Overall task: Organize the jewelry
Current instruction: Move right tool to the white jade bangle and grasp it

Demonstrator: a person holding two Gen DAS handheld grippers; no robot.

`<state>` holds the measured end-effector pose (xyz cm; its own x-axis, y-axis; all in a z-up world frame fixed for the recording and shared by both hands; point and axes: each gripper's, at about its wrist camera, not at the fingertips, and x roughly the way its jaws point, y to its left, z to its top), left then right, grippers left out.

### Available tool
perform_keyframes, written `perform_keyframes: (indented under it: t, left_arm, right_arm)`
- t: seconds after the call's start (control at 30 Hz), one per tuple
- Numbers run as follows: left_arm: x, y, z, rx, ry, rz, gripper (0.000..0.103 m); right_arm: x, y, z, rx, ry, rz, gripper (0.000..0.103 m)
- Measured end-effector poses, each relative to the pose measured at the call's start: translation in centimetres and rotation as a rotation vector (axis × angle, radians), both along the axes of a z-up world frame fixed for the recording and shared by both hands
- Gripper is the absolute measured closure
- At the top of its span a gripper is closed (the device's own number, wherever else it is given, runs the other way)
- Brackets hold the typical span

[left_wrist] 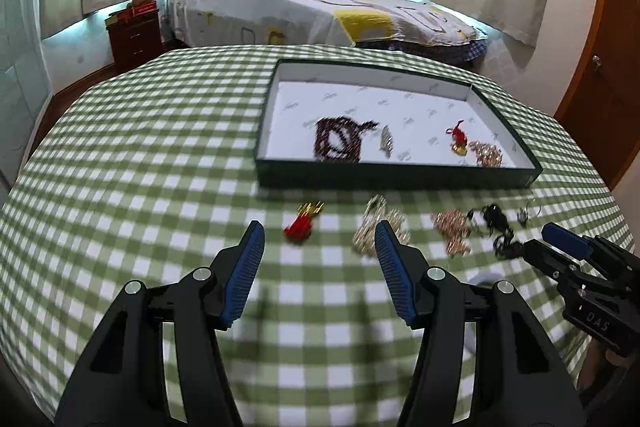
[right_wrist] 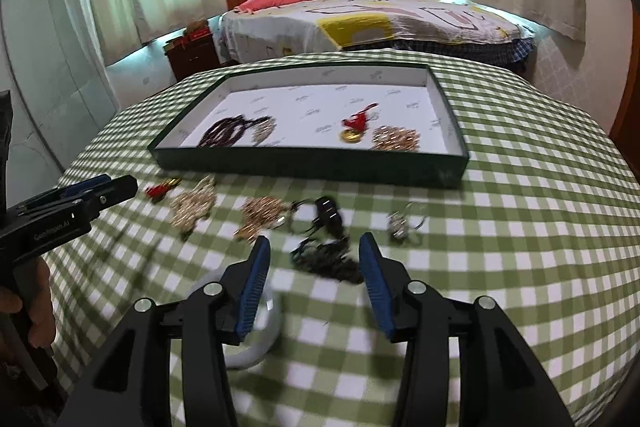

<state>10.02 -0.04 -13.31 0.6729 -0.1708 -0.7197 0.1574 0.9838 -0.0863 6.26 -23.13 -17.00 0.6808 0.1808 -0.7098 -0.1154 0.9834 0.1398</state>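
The left wrist view shows the tabletop [left_wrist: 132,163], covered with a green checked cloth, and on it a flat green tray [left_wrist: 400,175] that already holds a dark bead string [left_wrist: 338,143], a small silver piece [left_wrist: 386,141], a red charm [left_wrist: 458,139] and a gold chain [left_wrist: 486,153]. In front of the tray, on the cloth, lie more pieces: a red tassel charm [left_wrist: 302,225], a pale gold chain heap [left_wrist: 370,227], a rose gold chain heap [left_wrist: 452,227], a black tangled necklace [right_wrist: 326,259] and a small silver ring piece [right_wrist: 398,225].

The left gripper [left_wrist: 320,247] has its jaws wide open, with the red tassel charm between and just ahead of them. The right gripper [right_wrist: 314,259] is also wide open, around the black tangled necklace.

All these pieces are probably very light, limp and thin. I think a chain will slip and hang down, so it is better to pinch the thickest bunch of the heap, low at the cloth. The charm seems easier to take at its stiff body.
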Motion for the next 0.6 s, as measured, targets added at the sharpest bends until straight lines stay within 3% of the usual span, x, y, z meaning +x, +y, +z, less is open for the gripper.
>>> perform_keyframes:
  t: [0.13, 0.27, 0.6]
  left_arm:
    - [-1.5, 1.1, -0.2, 0.010, 0.003, 0.021, 0.047]
    - [-2.7, 2.4, -0.4, 0.009, 0.004, 0.048, 0.047]
    - [-3.5, 4.1, -0.6, -0.018, 0.011, 0.084, 0.047]
  right_arm:
    - [-0.8, 1.4, -0.4, 0.001, -0.004, 0.036, 0.046]
    - [-1.7, 3.0, -0.9, -0.005, -0.006, 0.075, 0.031]
    - [-2.3, 5.7, -2.3, -0.066, 0.008, 0.123, 0.024]
